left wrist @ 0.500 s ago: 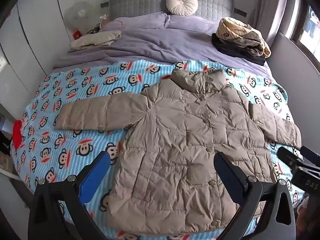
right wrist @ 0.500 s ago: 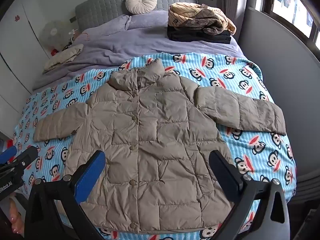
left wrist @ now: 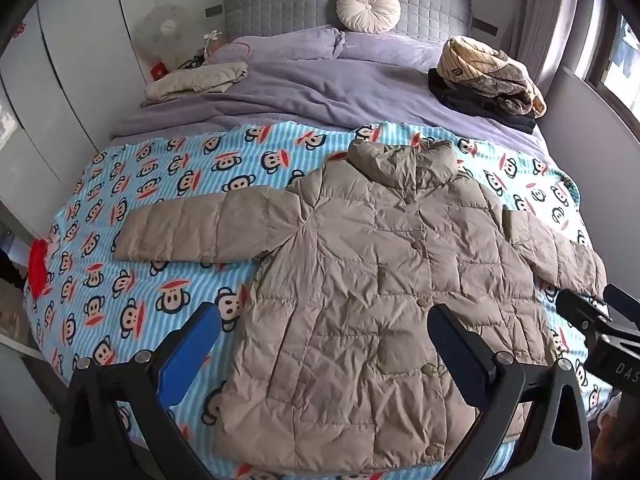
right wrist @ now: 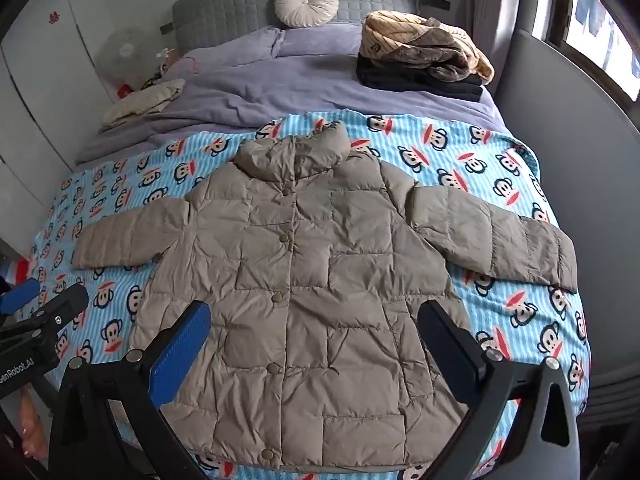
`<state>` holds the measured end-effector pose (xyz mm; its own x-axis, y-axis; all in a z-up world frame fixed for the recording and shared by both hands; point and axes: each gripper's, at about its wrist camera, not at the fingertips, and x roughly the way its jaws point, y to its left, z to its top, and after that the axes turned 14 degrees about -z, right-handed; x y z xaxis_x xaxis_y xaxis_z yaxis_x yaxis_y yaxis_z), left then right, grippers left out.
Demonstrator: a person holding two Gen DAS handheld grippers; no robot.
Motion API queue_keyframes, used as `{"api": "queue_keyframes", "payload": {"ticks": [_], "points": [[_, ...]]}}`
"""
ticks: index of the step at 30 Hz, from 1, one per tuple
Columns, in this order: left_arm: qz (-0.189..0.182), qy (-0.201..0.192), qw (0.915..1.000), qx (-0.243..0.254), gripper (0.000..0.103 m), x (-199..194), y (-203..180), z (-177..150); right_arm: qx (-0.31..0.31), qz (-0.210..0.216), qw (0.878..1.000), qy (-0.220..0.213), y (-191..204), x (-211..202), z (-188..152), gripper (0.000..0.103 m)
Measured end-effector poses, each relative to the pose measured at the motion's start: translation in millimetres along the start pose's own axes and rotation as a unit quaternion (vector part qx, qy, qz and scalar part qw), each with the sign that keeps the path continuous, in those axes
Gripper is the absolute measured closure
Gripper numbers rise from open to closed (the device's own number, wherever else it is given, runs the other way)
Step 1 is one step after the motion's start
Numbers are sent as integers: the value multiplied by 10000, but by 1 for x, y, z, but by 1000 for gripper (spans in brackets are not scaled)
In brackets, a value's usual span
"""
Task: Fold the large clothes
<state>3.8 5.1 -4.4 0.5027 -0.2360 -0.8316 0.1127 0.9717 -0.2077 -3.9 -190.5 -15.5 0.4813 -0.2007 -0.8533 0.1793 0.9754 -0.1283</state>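
A beige quilted puffer jacket (left wrist: pixel 376 292) lies flat and buttoned on a blue monkey-print blanket (left wrist: pixel 160 184), both sleeves spread out, collar toward the headboard. It also shows in the right wrist view (right wrist: pixel 304 280). My left gripper (left wrist: pixel 324 344) is open and empty, held above the jacket's lower left part. My right gripper (right wrist: pixel 316 340) is open and empty, held above the jacket's lower middle. The right gripper shows at the right edge of the left wrist view (left wrist: pixel 600 320). The left gripper shows at the left edge of the right wrist view (right wrist: pixel 36 312).
A pile of folded clothes (left wrist: pixel 488 76) sits at the back right of the bed on a purple duvet (left wrist: pixel 304 92). A cream garment (left wrist: pixel 196 80) lies back left. A round cushion (left wrist: pixel 368 8) leans on the headboard. A grey wall (right wrist: pixel 576 160) borders the bed's right side.
Both views have shifted slightly; the jacket sits a little lower and closer. Both grippers stay open and empty.
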Motion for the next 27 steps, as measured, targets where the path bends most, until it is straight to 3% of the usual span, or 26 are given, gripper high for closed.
{"api": "queue_keyframes", "payload": {"ticks": [27], "points": [[-12,83,10000,47,0,5,-4,-3,57,-19,9999,152,-1,6,1,0]]}}
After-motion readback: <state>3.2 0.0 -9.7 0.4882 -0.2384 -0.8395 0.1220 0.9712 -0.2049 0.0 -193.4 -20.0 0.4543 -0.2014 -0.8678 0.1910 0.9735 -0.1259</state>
